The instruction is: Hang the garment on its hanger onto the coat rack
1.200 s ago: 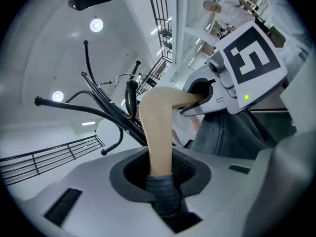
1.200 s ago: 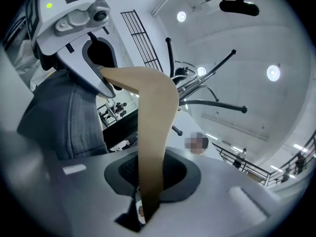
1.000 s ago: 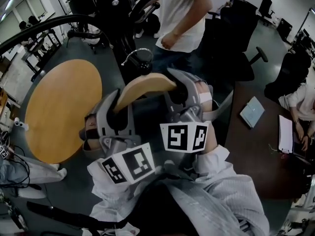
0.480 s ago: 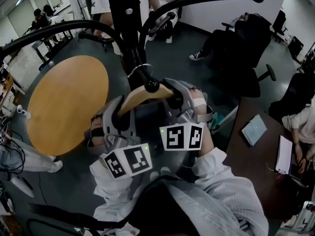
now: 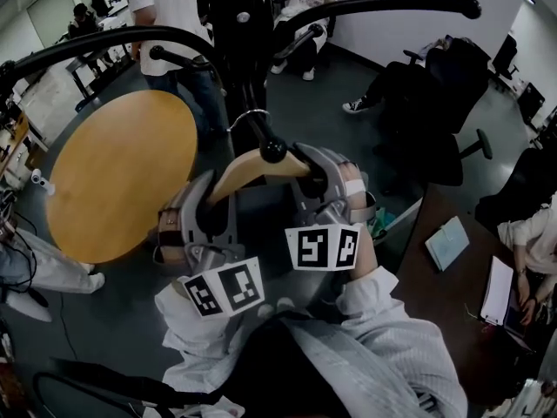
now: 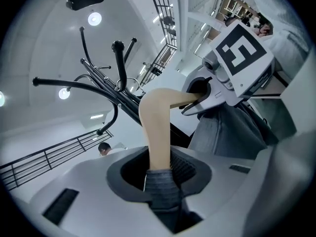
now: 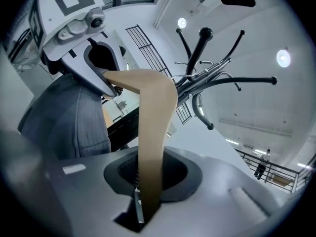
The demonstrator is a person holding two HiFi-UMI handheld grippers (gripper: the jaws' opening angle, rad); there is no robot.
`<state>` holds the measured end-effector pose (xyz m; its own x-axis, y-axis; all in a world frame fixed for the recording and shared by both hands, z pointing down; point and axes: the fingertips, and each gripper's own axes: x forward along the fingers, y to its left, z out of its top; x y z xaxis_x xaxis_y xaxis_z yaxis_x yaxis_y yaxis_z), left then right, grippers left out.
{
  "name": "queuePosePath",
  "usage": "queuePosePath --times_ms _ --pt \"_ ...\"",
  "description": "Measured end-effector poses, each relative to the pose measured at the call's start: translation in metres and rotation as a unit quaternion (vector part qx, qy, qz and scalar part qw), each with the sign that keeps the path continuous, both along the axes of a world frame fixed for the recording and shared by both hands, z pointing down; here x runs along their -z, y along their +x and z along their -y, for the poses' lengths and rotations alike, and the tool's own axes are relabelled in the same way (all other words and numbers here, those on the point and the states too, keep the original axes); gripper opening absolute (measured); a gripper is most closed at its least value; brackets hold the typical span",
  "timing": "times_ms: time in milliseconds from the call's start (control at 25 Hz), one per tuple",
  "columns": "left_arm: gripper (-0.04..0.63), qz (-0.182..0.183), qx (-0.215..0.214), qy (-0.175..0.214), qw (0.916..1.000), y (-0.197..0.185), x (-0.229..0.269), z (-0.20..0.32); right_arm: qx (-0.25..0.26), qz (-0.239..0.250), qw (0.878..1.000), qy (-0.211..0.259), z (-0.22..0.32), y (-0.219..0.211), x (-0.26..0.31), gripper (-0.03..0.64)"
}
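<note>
A pale wooden hanger with a grey garment on it is held up between both grippers. My left gripper is shut on the hanger's left arm, with cloth in the jaws too. My right gripper grips the right arm; its jaws are opening slightly with the wood still between them. The metal hook loops at a ball-tipped peg of the black coat rack. Whether the hook rests on the peg I cannot tell.
A round wooden table lies to the left, under a long curved rack arm. A person stands behind the rack. Office chairs and a dark desk with a notebook are at the right.
The hanger and both grippers have come closer to the rack, and the hook has reached the ball-tipped peg. The standing person has moved from behind the rack to the left.
</note>
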<state>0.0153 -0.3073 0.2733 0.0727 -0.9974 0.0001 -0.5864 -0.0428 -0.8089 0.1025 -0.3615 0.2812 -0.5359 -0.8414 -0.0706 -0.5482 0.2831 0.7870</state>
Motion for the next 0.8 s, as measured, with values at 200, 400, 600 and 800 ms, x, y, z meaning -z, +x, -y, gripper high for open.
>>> queuePosePath --times_ms 200,400,600,800 --pt "0.136 0.005 -0.006 -0.013 0.9999 0.001 0.002 -0.014 0.035 -0.009 0.999 -0.014 -0.017 0.004 0.0 0.077" --pt "0.15 -0.002 -0.016 -0.024 0.9996 -0.001 -0.004 -0.029 0.067 -0.011 0.998 -0.011 -0.042 0.015 0.003 0.128" --pt "0.15 -0.04 -0.028 -0.014 0.9987 -0.002 -0.002 -0.044 0.077 0.003 0.997 -0.016 -0.063 0.028 0.003 0.13" --pt "0.149 -0.191 -0.057 0.0 0.98 -0.011 0.006 -0.058 0.09 0.066 0.994 -0.021 -0.086 0.025 0.015 0.128"
